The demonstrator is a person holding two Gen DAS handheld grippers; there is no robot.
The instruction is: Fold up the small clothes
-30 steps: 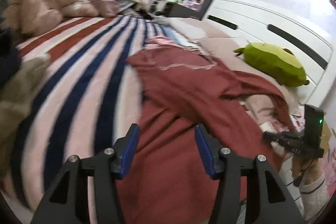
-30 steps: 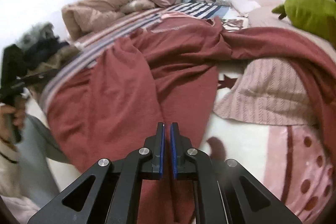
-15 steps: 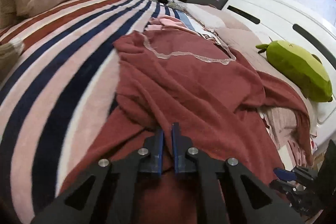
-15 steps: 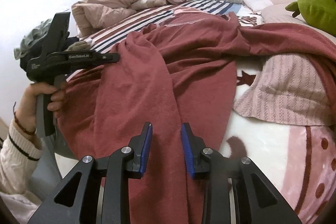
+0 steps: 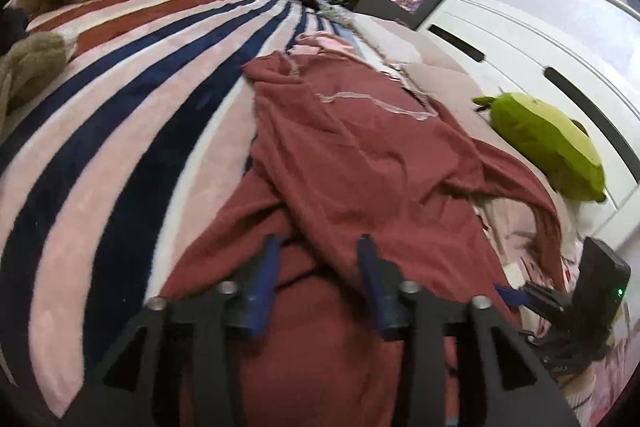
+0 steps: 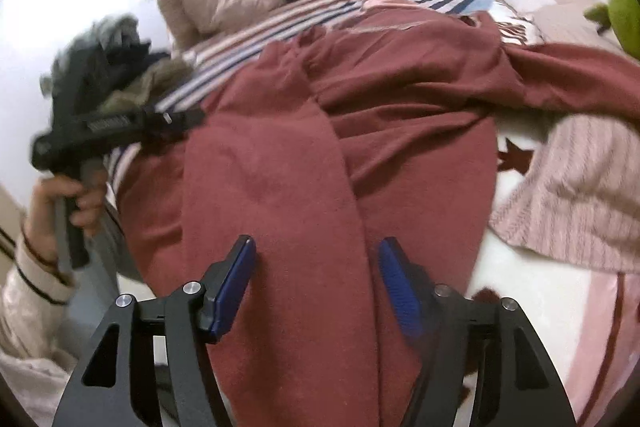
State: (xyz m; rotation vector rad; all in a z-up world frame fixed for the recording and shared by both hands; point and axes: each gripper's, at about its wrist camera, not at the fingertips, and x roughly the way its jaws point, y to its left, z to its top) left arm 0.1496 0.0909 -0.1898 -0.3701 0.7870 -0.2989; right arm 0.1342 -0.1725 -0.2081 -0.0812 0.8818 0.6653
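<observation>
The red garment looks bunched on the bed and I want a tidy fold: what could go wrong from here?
1. The red garment lies in overlapping layers, so the opening left hand-held gripper may pinch several at once.
2. One part trails toward the green plush toy and could drag it.
3. The pink striped cloth beside the garment might get caught.

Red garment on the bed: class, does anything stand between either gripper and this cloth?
Nothing visible does. The left gripper and the right gripper both sit directly over the red garment, jaws opening, with only its fabric showing between the fingers. The green plush toy lies well aside, near the headboard.
</observation>
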